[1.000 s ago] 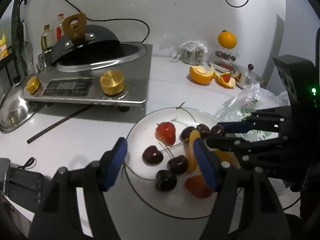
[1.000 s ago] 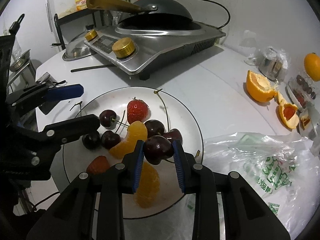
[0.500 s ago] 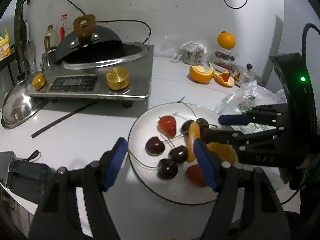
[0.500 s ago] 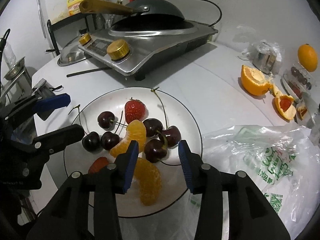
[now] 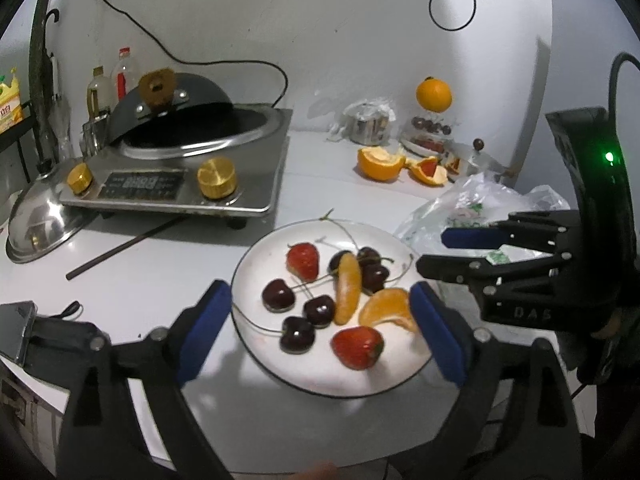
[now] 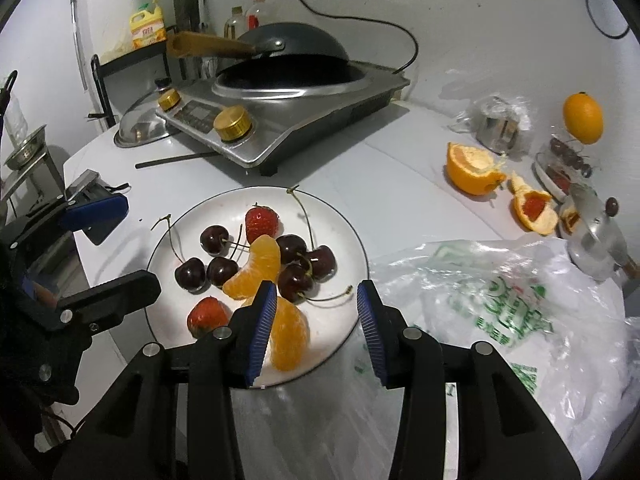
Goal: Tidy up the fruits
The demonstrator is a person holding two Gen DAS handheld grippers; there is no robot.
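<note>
Raised letters "DAS" readable on the black body of the right tongs (image 5: pixel 430 254) in the left wrist view; green print on the clear plastic bag (image 6: pixel 500 312) too crumpled to read; red label on the yellow bottle (image 6: pixel 147 27) illegible.

On the white counter (image 6: pixel 360 168), a white plate (image 6: pixel 348 240) with a dark rim, holding two strawberries, one at the far side (image 6: pixel 262 220) and one at the near edge (image 6: pixel 208 316), two orange segments, one leaning across the middle (image 6: pixel 256 268) and one near the rim (image 6: pixel 290 332), and six dark cherries (image 6: pixel 214 239) with long stems. Beside the plate, touching its right rim, the plastic bag. Further right, opened orange peel (image 6: pixel 472 170) with a red piece of fruit in one part, a whole orange (image 6: pixel 582 118) set above a clear dish of dark cherries (image 6: pixel 568 154). Behind the plate, a steel induction cooker (image 6: pixel 280 120) with gold knobs and a dark wok (image 6: pixel 296 54) tilted in its well; a steel lid (image 6: pixel 138 130) at its left.

Left tongs (image 5: pixel 320 316) spread wide, having just been opening, hanging above the plate with the fruit framed between the blue pads, nothing gripped. Right tongs (image 6: pixel 316 320) apart, empty, over the plate's near right rim, just past the nearest cherry (image 6: pixel 295 282).
</note>
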